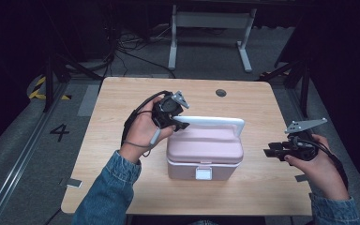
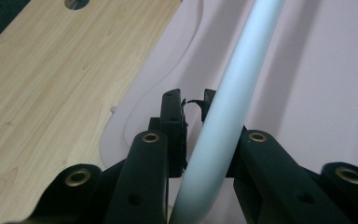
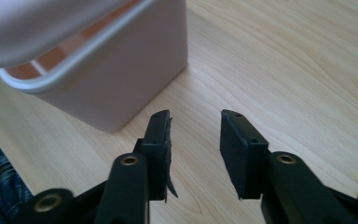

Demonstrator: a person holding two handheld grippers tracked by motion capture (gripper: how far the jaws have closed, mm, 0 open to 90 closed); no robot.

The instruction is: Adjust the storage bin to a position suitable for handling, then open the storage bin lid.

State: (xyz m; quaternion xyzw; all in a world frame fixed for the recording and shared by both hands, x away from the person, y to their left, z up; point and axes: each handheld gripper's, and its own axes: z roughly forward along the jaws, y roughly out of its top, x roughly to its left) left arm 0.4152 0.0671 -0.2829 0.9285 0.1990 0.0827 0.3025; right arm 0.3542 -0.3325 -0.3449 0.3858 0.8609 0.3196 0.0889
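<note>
Handle (image 2: 223, 112) clamped in left hand-held gripper (image 2: 193, 105); lift straight, keep box (image 1: 204, 157) level; right hand-held gripper (image 3: 195, 128) waits part-open, empty, over the bench (image 3: 284, 60).

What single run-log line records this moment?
left gripper: shut on white handle | right gripper: open, empty | pink box: on table

Your left tool (image 1: 174, 123) sat at the left end of the pink box's white handle (image 1: 213, 121), its jaws clamped on that bar, wrist bent inward and denim sleeve trailing back. Your right tool (image 1: 273, 152) hung level, well right of the handle, jaws apart with nothing between them, pointing toward it.
</note>
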